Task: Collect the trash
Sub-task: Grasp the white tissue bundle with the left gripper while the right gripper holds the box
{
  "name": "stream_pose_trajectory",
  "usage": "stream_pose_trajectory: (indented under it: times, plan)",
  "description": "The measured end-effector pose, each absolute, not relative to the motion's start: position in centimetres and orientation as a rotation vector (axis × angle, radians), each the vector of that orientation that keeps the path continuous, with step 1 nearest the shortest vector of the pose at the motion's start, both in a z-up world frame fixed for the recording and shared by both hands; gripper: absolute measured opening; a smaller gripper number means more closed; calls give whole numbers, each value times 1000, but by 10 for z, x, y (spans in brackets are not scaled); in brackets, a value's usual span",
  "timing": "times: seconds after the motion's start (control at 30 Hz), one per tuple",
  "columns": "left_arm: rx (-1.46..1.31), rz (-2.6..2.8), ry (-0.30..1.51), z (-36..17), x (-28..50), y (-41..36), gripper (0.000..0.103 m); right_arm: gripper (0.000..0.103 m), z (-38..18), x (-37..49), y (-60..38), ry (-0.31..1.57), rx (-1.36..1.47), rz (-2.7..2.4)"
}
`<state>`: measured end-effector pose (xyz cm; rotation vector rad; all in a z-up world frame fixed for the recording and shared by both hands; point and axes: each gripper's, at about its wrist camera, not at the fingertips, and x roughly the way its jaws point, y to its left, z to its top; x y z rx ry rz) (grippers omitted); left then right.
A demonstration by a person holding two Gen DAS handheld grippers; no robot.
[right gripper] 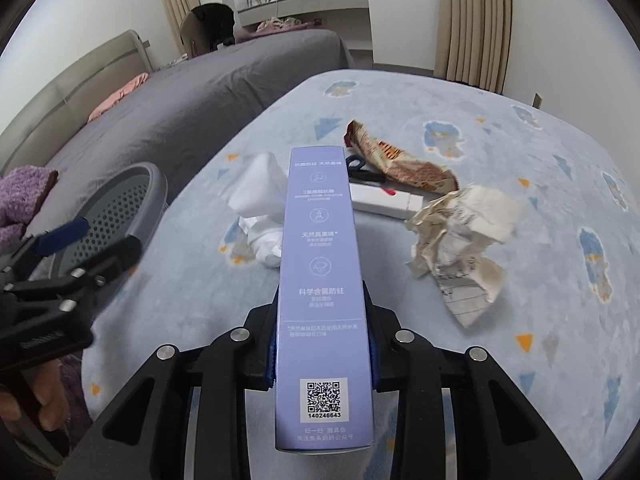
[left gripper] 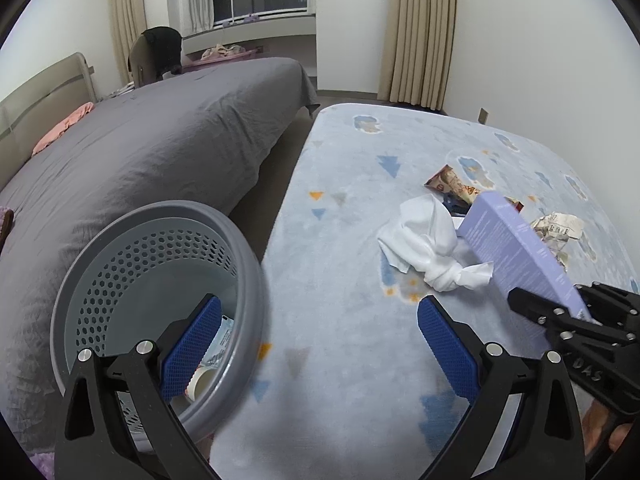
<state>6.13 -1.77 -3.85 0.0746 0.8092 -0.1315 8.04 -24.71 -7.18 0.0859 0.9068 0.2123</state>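
My right gripper (right gripper: 322,344) is shut on a long purple carton (right gripper: 320,272) and holds it above the light blue blanket (right gripper: 520,360); the carton also shows in the left wrist view (left gripper: 516,252). My left gripper (left gripper: 316,344) is open and empty, its left finger over the grey perforated trash basket (left gripper: 160,280), which holds a few items. On the blanket lie a white knotted cloth (left gripper: 428,240), a snack wrapper (right gripper: 400,160), crumpled paper (right gripper: 460,236), a white box (right gripper: 384,202) and a dark object (right gripper: 362,170).
A bed with a grey cover (left gripper: 140,152) lies left of the blanket, with a pink cloth (left gripper: 64,128) near its headboard. A purple cloth (right gripper: 20,196) sits beside the basket. Curtains (left gripper: 416,32) and a window are at the back.
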Motion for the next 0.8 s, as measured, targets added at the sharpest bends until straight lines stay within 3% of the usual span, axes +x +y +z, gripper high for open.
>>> stream_pose_trajectory:
  times: [0.3,0.8]
  plan:
    - [94,-183,826,-43,59,-42,96,31,-39,53,-291,813,176,154]
    - [115,-225,898,-62,90,-105,96,31,-36,41,-372,771,306,48]
